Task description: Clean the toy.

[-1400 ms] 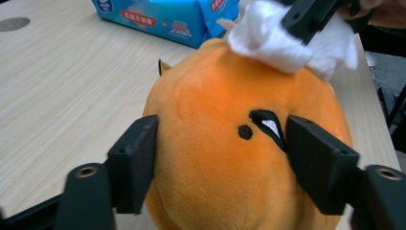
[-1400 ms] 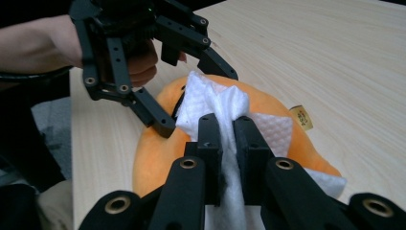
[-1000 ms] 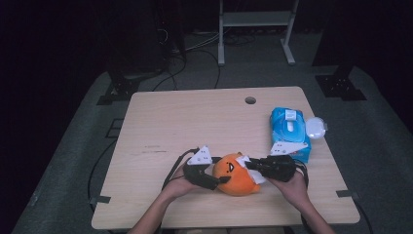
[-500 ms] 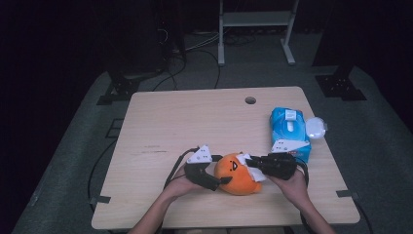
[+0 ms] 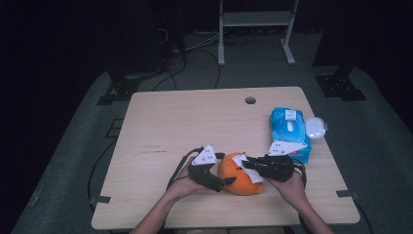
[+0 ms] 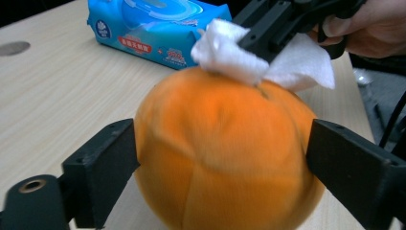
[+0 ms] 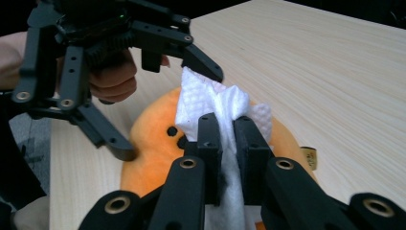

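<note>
Your right tongs [image 7: 225,132] clamp the white wipe [image 7: 218,103] against the orange plush toy [image 6: 225,153]; your left tongs [image 6: 220,167] (just opened) stand apart around it.

Left tool [image 6: 220,167] jaws just opened wide (orange plush [image 6: 225,153] between, unpressed).

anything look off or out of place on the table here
Nothing stands out. The orange plush sits between the open left tongs, the right tongs pinch a white wipe on it, and the wipes pack lies flat, intact.
</note>
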The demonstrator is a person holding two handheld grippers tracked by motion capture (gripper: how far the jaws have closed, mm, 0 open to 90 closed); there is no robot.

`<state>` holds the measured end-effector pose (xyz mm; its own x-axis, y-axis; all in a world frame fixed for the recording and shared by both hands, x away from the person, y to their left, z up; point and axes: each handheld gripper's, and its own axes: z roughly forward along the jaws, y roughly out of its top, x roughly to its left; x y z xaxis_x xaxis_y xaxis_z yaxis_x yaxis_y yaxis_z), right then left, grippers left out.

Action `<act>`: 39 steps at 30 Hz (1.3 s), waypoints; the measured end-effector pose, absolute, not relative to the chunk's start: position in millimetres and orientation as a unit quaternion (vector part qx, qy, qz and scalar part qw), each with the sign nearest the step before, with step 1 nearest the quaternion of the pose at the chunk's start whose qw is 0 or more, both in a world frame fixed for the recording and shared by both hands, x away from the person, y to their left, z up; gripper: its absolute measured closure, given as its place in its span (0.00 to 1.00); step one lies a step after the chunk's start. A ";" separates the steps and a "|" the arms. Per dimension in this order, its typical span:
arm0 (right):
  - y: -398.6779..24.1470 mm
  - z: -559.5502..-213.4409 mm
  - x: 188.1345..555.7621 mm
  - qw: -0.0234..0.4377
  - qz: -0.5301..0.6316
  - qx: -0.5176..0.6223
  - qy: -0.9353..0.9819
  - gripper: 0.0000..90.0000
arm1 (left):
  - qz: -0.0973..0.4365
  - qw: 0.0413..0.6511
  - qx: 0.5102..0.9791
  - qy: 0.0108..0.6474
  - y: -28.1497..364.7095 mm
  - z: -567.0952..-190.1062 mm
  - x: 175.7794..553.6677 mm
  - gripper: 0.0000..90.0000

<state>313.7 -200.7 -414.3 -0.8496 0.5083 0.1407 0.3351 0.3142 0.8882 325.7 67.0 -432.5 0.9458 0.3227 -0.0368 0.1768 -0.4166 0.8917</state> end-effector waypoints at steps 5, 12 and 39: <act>-207.0 -417.3 317.9 0.080 0.524 0.275 0.802 0.91 | 0.057 0.522 0.839 0.142 69.7 -436.6 328.2 0.19; -199.1 -404.8 308.3 0.088 0.540 0.253 0.798 0.91 | 0.068 0.524 0.835 0.153 62.3 -426.3 323.6 0.34; -181.2 -397.8 298.9 0.105 0.531 0.221 0.811 0.91 | 0.118 0.505 0.846 0.122 47.3 -423.7 310.5 0.31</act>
